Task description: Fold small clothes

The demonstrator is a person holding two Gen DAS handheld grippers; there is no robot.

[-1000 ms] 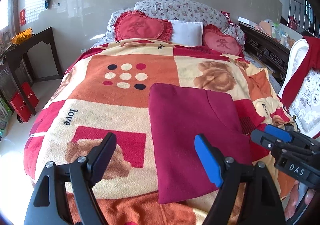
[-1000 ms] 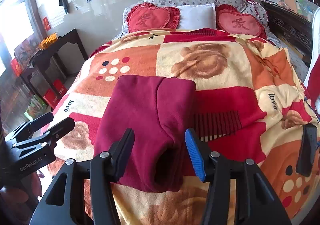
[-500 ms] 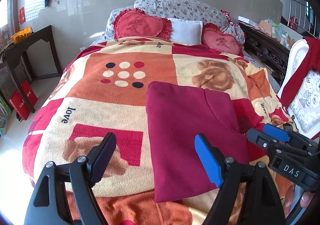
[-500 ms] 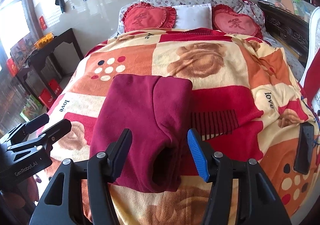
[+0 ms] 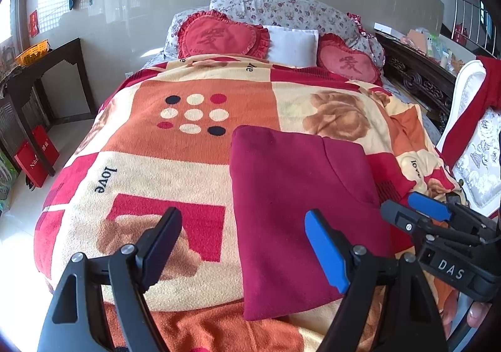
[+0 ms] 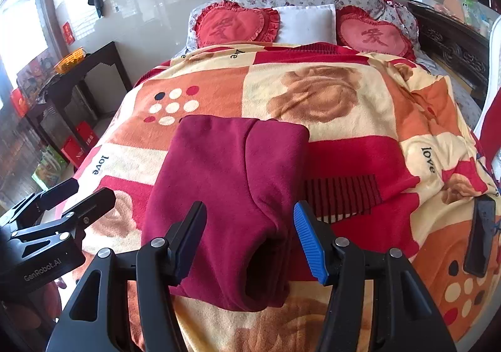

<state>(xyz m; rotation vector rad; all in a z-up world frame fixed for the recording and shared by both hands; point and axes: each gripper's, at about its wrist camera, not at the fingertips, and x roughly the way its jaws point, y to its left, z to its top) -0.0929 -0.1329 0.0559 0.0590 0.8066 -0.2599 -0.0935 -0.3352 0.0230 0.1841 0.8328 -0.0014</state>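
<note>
A dark red garment point(image 5: 297, 195) lies folded into a long rectangle on the patterned blanket point(image 5: 156, 170), its open end toward me. My left gripper point(image 5: 242, 226) hovers open above the bed's near end, its blue finger over the garment's left part, nothing between its pads. My right gripper point(image 6: 249, 214) hangs over the garment point(image 6: 225, 170) at its near open end; its jaws are opening a little and the pads do not press the cloth. Each gripper shows in the other's view: the right gripper point(image 5: 404, 204) at the right, the left gripper point(image 6: 89, 192) at the left.
Heart-shaped red cushions point(image 5: 219, 35) and pillows lie at the bed's head. A dark side table point(image 5: 47, 64) stands left of the bed. A white chair with red cloth point(image 5: 469, 101) stands at the right. A black phone point(image 6: 479, 236) lies on the blanket's right edge.
The right gripper's fingers have spread a little wider over the garment's near end. The garment and the left gripper have stayed where they were.
</note>
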